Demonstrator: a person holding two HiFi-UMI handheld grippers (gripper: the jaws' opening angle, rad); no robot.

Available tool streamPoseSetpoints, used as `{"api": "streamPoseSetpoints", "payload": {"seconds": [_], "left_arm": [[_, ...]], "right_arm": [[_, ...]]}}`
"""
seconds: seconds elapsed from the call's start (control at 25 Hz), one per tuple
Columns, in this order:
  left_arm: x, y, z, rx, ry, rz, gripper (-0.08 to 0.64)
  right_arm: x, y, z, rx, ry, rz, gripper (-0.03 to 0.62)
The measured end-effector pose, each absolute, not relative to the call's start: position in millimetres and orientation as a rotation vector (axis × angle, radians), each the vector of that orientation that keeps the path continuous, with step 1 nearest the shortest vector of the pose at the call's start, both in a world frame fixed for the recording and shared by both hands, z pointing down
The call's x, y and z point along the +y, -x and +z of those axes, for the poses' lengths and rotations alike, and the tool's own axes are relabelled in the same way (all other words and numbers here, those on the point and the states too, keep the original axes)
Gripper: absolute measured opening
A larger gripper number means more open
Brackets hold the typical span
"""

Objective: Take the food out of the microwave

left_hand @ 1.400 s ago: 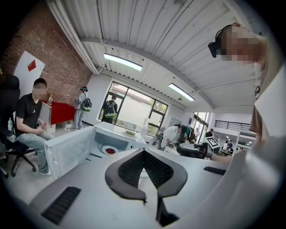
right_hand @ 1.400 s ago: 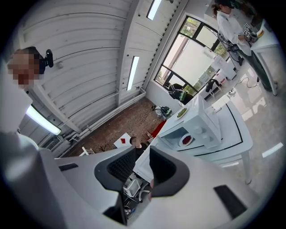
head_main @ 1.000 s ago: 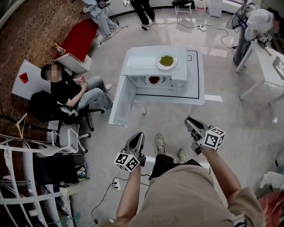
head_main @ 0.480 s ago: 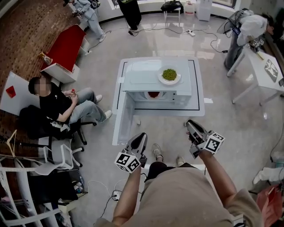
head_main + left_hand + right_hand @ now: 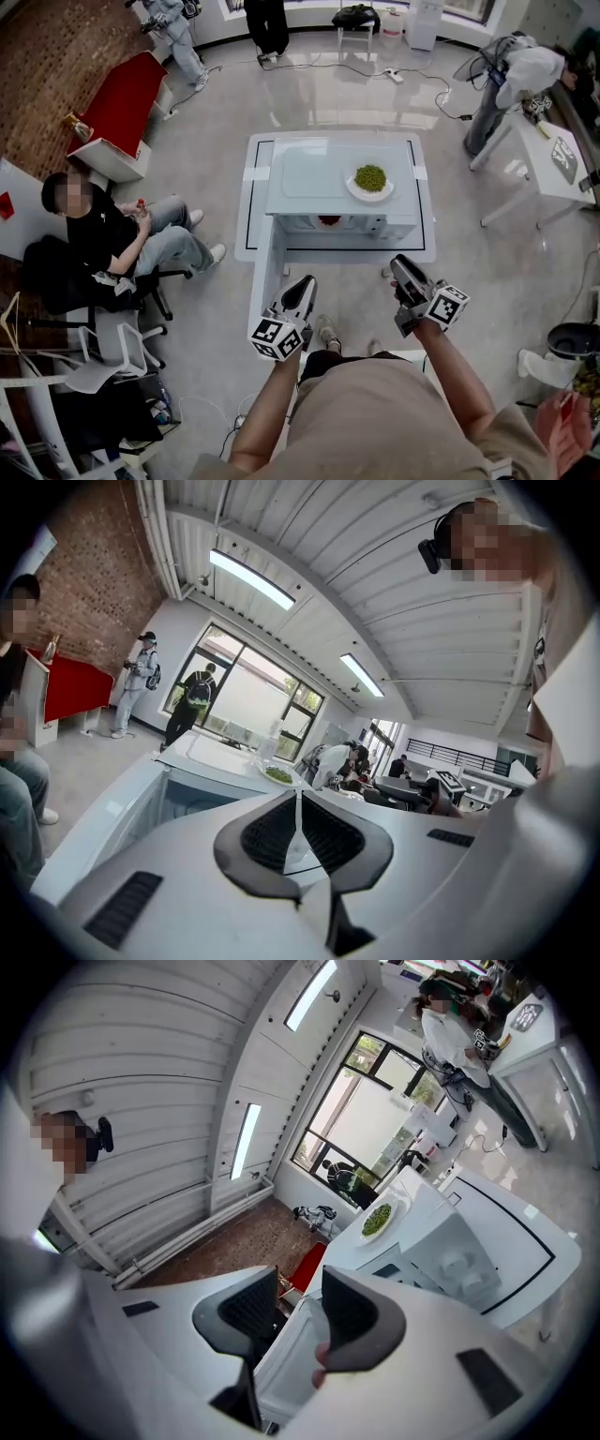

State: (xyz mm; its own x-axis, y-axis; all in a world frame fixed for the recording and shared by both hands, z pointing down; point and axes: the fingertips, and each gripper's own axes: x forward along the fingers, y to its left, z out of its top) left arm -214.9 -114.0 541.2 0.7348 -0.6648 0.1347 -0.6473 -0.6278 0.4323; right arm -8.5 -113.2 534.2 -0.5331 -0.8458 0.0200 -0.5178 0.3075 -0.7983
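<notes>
**While both claws hang short of the table, the food waits inside**

Since the microwave (image 5: 337, 192) stands at the table's (image 5: 251, 230) near edge with its door (image 5: 266, 272) swung out toward the person, the red food (image 5: 328, 221) lies straight ahead of both claws, inside the cavity and well apart from them. It looks round, so no long axis matters. The left claw (image 5: 304, 283) is clenched on nothing and sits just beside the door's free end, slightly nearer the food. The right claw (image 5: 403, 266) has just been opening; its jaws stand apart with nothing between them, so it seems readier to reach in.

Count: one microwave, one red food inside, one plate of greens (image 5: 370, 179) on top, two claws.
</notes>
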Motion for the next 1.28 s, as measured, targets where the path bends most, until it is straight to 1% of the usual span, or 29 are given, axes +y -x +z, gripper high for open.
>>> {"api": "streamPoseSetpoints", "payload": {"seconds": [0.56,0.88,1.12,1.28], "left_arm": [[-149.0,205.5,548.2,-0.879,-2.520,0.040,0.008],[-169.2,196.2,549.7,-0.941,-2.503,0.061,0.008],[-176.8,180.0,539.4,-1.017,-2.478,0.121,0.008],[-186.5,184.0,538.6,-1.088,-2.480,0.167,0.008]], "right_arm": [[-140.7,29.3,553.9,2.175,1.336,-1.109,0.135],[-162.0,33.8,565.1,2.344,1.292,-1.150,0.135],[-179.0,28.6,591.1,2.442,1.282,-1.228,0.135],[-196.8,36.5,607.1,2.451,1.248,-1.280,0.135]]}}
